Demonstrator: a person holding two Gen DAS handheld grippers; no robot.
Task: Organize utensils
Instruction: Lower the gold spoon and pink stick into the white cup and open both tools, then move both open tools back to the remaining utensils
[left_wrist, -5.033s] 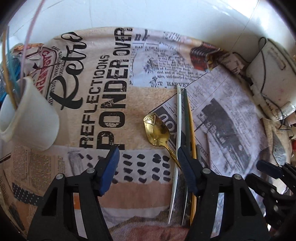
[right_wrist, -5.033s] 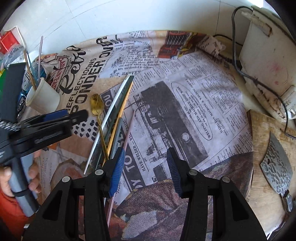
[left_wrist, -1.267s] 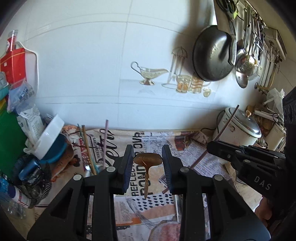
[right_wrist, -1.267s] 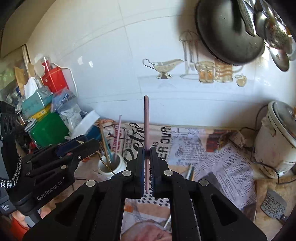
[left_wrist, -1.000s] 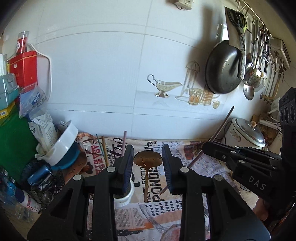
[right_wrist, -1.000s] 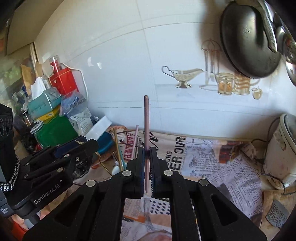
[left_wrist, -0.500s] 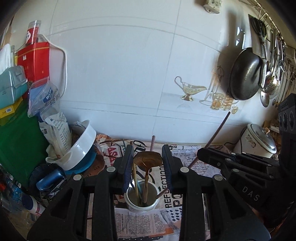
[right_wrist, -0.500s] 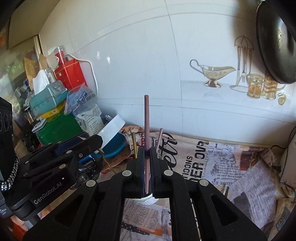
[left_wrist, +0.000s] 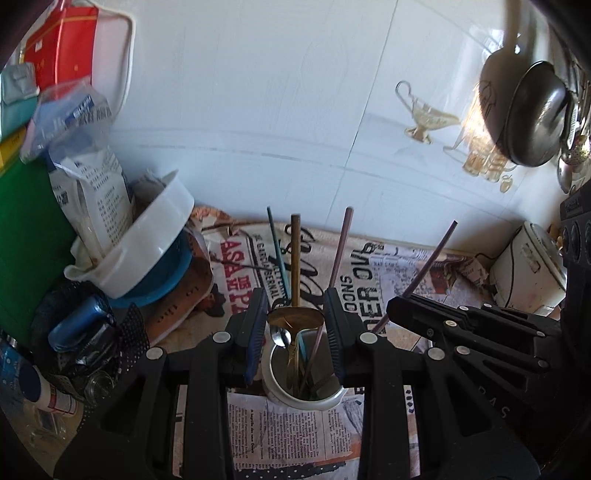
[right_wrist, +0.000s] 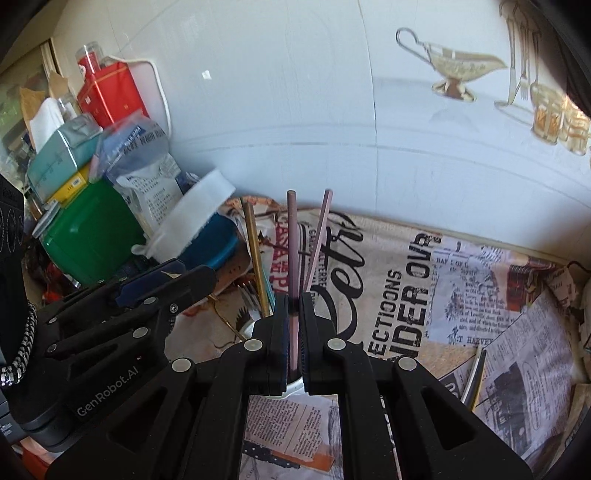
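My left gripper (left_wrist: 294, 314) is shut on the gold spoon (left_wrist: 294, 320) by its bowl, its handle hanging down into the white cup (left_wrist: 300, 397) right below. The cup holds a silver spoon, a teal stick, a gold chopstick (left_wrist: 294, 254) and a pink chopstick (left_wrist: 339, 251). My right gripper (right_wrist: 293, 301) is shut on a mauve chopstick (right_wrist: 291, 240), held upright above the cup's edge (right_wrist: 293, 387). It shows at the right in the left wrist view (left_wrist: 428, 267). Several chopsticks (right_wrist: 474, 376) lie on the cloth at right.
A printed newspaper-pattern cloth (right_wrist: 461, 295) covers the counter. A tilted white bowl on a blue one (left_wrist: 147, 240), a green box (right_wrist: 88, 229), bags and tins crowd the left. A rice cooker (left_wrist: 528, 269) stands at right. Pans hang on the tiled wall (left_wrist: 528, 114).
Both grippers have moved left and closer to the cup. The gold spoon's handle now reaches deeper into the cup. The mauve chopstick has come up beside it.
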